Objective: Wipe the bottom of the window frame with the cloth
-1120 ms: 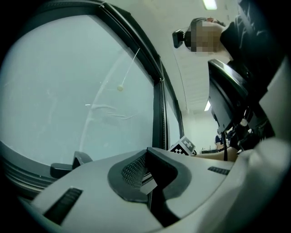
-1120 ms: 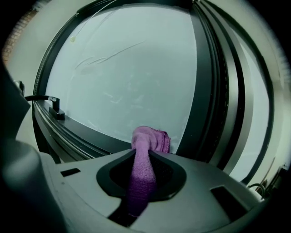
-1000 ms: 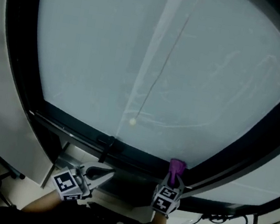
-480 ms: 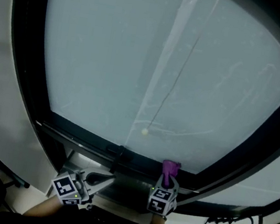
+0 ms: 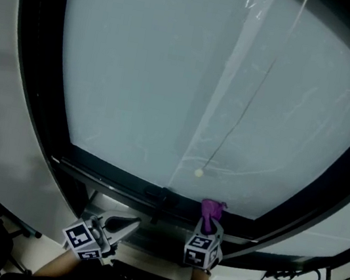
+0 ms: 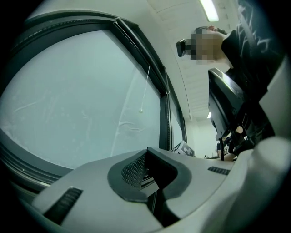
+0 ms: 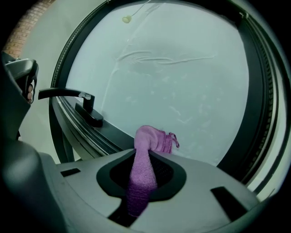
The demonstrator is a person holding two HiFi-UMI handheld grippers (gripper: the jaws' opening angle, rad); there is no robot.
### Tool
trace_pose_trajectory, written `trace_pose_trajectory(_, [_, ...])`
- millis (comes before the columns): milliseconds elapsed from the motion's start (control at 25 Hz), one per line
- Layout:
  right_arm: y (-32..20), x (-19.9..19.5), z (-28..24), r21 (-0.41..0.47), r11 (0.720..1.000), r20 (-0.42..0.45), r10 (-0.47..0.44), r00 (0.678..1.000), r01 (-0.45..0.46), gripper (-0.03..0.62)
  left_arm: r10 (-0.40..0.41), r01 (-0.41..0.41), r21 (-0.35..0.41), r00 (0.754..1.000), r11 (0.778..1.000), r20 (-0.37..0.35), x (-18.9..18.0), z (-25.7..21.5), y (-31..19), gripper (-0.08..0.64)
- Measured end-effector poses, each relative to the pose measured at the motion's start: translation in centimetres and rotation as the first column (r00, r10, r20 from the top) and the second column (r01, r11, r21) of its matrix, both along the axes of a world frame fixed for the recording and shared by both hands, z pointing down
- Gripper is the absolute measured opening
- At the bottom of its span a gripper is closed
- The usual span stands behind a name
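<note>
In the lower centre of the head view our right gripper (image 5: 208, 230) is clenched on a purple knitted cloth (image 5: 212, 210). The right gripper view shows the cloth (image 7: 152, 141) running up between the two jaws of that gripper (image 7: 144, 169). Its bunched free end folds over at the bottom rail of the dark window frame (image 7: 113, 136), right where the rail meets the frosted pale pane (image 7: 182, 68). A black lever handle (image 7: 77, 102) sits on the rail to the cloth's left, apart from it. A thin cord with a small pale bead (image 5: 199, 172) hangs in front of the pane above the cloth. At the lower left of the head view our left gripper (image 5: 126, 225) is held below the rail and off the frame. In the left gripper view its jaws are pressed together with nothing between them.
</note>
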State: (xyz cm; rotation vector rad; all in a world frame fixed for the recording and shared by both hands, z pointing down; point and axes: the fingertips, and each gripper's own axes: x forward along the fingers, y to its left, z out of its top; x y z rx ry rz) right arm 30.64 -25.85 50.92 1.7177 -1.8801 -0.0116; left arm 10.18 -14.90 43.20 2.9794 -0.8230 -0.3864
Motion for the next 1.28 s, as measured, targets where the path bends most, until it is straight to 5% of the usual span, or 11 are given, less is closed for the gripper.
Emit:
trace_pose_trajectory(520, [-0.3,-3.5,0.0,-0.030,1.000,-0.020,-0.003,1.000,0.002,0.063,-0.009,0.008,-0.005,1.000,1.000,-0.025,-3.2,0.1,-2.1,0.002])
trace_pose_trajectory(840, [-0.6,-6.9,-0.2,-0.074,0.994,-0.011,-0.080,0.997,0.079,0.063,-0.027,0.026,-0.023,0.999,0.999,-0.028,-5.2,0.5,-3.1,0.002])
trace_pose_trajectory(1040, [-0.7,-9.8,-0.3,-0.067,0.984,0.043,-0.161,0.986,0.164,0.063,-0.051,0.050,-0.052,0.999,0.997,-0.011,-6.4,1.1,-3.4,0.002])
trace_pose_trajectory(1280, [-1.0,-9.9,-0.7,-0.066,0.987,0.112,-0.140,0.984,0.148,0.063,-0.068,0.067,-0.081,0.998,0.994,-0.008,-7.8,1.9,-3.6,0.002])
